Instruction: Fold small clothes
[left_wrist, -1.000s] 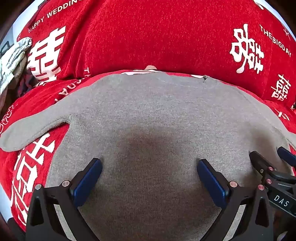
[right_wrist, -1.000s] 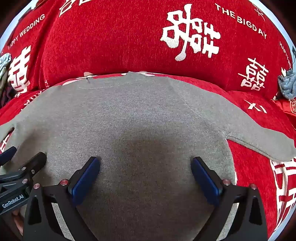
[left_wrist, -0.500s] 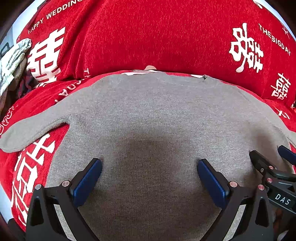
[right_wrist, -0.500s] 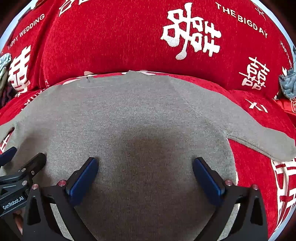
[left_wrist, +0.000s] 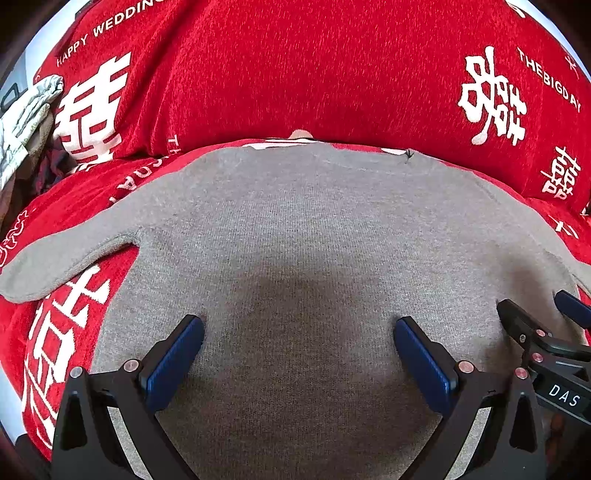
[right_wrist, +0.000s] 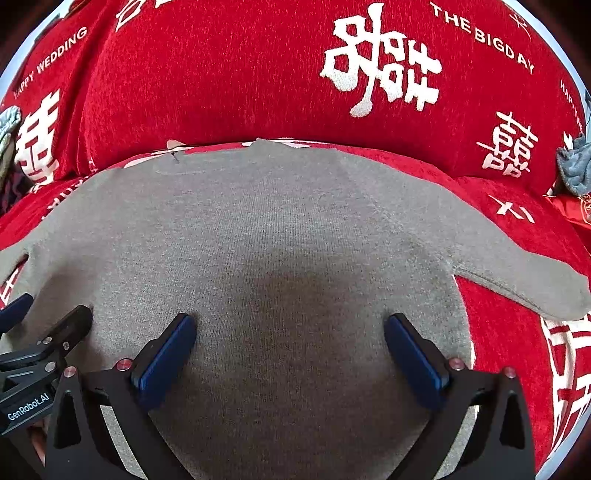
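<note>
A grey knit sweater lies flat and smooth, spread over a red cover printed with white characters; its sleeves stretch out to either side; the neckline sits at the far edge. The left tool and right tool both hang wide apart above the lower body, gripping nothing. The hem is cut off below; crumpled cloth at the margin is hard to make out.

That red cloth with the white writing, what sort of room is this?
Probably a home, on a sofa or bed. The red cover is plush, printed with "HAPPY WEDDING" and double-happiness signs, and rises like a cushioned back. A small grey sweater lies flat on it, and other clothes are piled at the edge.
</note>
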